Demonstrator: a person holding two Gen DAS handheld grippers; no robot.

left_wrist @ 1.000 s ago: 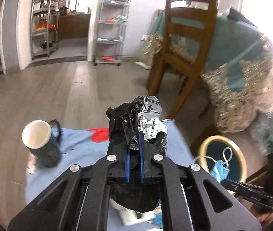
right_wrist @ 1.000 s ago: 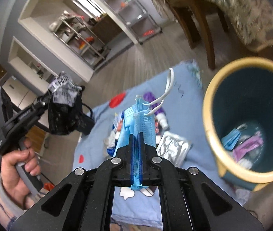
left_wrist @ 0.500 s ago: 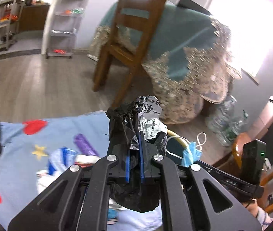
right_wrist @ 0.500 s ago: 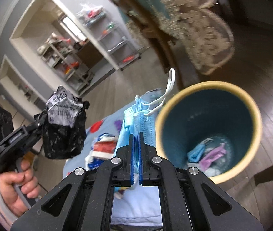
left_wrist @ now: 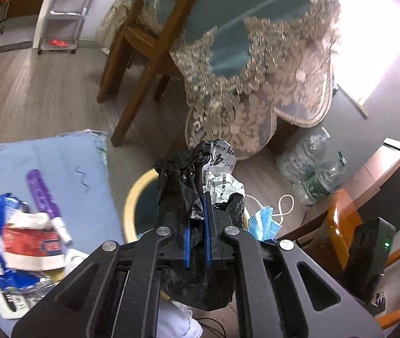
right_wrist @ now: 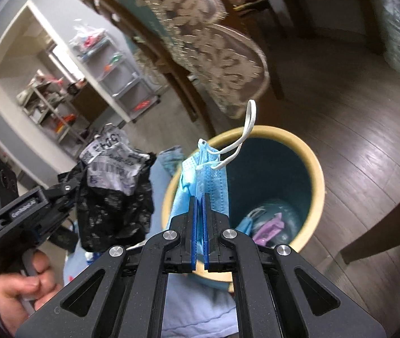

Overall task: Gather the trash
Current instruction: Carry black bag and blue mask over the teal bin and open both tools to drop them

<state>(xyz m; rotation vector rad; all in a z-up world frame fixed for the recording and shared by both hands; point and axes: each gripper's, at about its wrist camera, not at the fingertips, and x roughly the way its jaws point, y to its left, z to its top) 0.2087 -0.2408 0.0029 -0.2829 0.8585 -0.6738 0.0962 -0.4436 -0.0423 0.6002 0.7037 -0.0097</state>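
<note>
Right now I am holding two grippers, one in each hand, and each one is clamped on a single piece of trash. My left gripper [left_wrist: 197, 217] has its jaws nearly together, pinched on one crumpled black plastic bag [left_wrist: 183, 197] with a white printed label stuck to it. My right gripper [right_wrist: 199, 208] is fully closed on one blue face mask [right_wrist: 208, 177], which stands up between the jaws with its white ear loops curling above.

One bin [right_wrist: 316, 169], teal inside with a cream-yellow rim, stands on the wooden floor. From the right wrist view the mask hangs in front of the bin's near rim, and the black bag sits just to the left of the bin. At the bottom of the bin I can make out another blue mask and a purple wrapper; other scraps there are too blurred to count.

From the left wrist view, one light blue cloth [left_wrist: 67, 163] lies to the left with more trash on it: one purple tube [left_wrist: 43, 194] and one crumpled red, white and blue package [left_wrist: 28, 242].

One hand [right_wrist: 22, 290] grips the left gripper's handle.
</note>
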